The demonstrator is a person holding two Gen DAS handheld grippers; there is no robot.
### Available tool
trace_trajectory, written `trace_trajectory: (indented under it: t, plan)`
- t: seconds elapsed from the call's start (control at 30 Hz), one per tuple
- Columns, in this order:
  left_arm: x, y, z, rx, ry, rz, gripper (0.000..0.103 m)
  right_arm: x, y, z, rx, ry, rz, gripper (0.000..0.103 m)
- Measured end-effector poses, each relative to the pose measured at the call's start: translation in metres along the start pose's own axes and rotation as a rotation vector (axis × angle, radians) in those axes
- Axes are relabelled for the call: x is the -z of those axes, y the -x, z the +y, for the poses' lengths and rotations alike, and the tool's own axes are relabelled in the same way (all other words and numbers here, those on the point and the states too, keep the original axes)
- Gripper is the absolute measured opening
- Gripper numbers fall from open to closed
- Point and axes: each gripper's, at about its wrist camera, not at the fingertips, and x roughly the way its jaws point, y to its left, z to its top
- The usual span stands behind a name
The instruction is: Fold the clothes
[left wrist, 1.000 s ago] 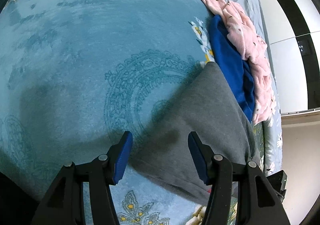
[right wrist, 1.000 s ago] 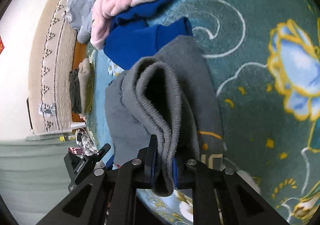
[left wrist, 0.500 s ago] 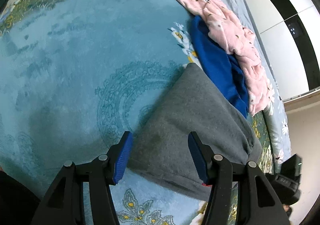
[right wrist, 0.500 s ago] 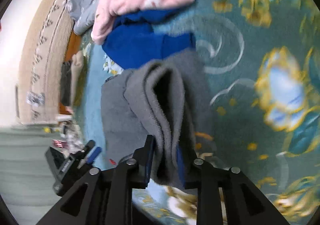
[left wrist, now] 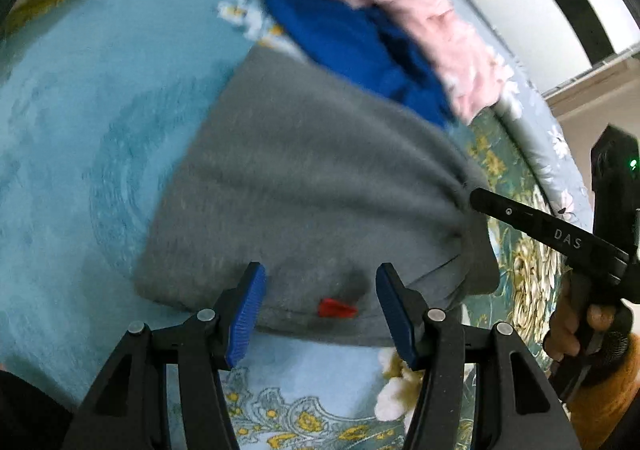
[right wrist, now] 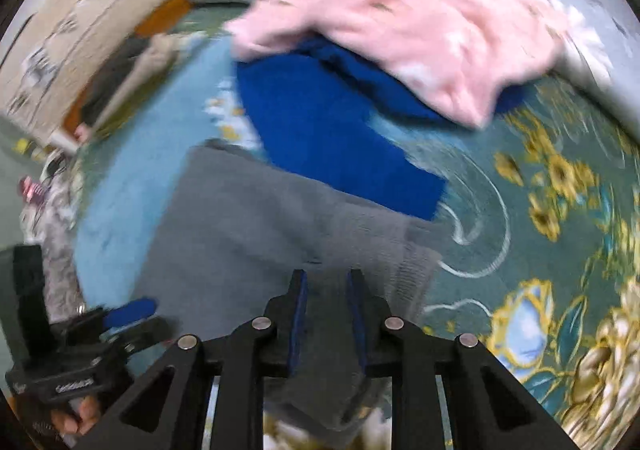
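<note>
the folded grey garment (left wrist: pixel 312 178) lies on the teal floral blanket (left wrist: pixel 80 98), long axis running toward the blue garment (left wrist: pixel 344 38). left claw (left wrist: pixel 320 310) gapes wide over its near edge; right claw (right wrist: pixel 326 314), narrowly parted, straddles the fabric.

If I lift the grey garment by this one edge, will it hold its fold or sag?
Probably sag: the grey garment looks like soft, thick knit, and it bunches into creases where the right gripper pinches it. It seems unlikely to slip from the ribbed pads. The open left gripper could support the near edge by the red tag.
</note>
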Motion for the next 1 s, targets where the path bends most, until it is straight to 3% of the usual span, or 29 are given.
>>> trace_trajectory:
  t: [0.17, 0.4, 0.57, 0.7, 0.8, 0.87, 1.0]
  plan:
    - [-0.002, -0.010, 0.020, 0.010, 0.100, 0.040, 0.059, 0.008, -0.012, -0.017, 0.004, -0.076, 0.054, 0.024]
    - [-0.002, -0.021, 0.019, -0.012, 0.102, 0.060, 0.060, 0.015, -0.019, -0.023, -0.033, -0.139, 0.061, 0.025]
    - [0.000, -0.021, 0.021, 0.000, 0.113, 0.054, 0.060, 0.015, 0.009, -0.007, 0.020, -0.117, 0.033, 0.025]
    - [0.001, -0.020, 0.019, -0.010, 0.103, 0.055, 0.060, 0.030, 0.031, 0.020, -0.065, -0.042, 0.019, 0.027]
    - [0.002, -0.020, 0.020, -0.001, 0.110, 0.053, 0.060, 0.047, 0.022, 0.029, -0.062, 0.009, 0.068, 0.027]
    - [-0.004, -0.023, 0.016, 0.006, 0.115, 0.053, 0.060, 0.058, 0.010, 0.021, -0.026, -0.014, 0.100, 0.025]
    - [-0.002, -0.020, 0.019, 0.009, 0.119, 0.056, 0.060, 0.064, 0.001, 0.008, -0.047, -0.065, 0.110, 0.026]
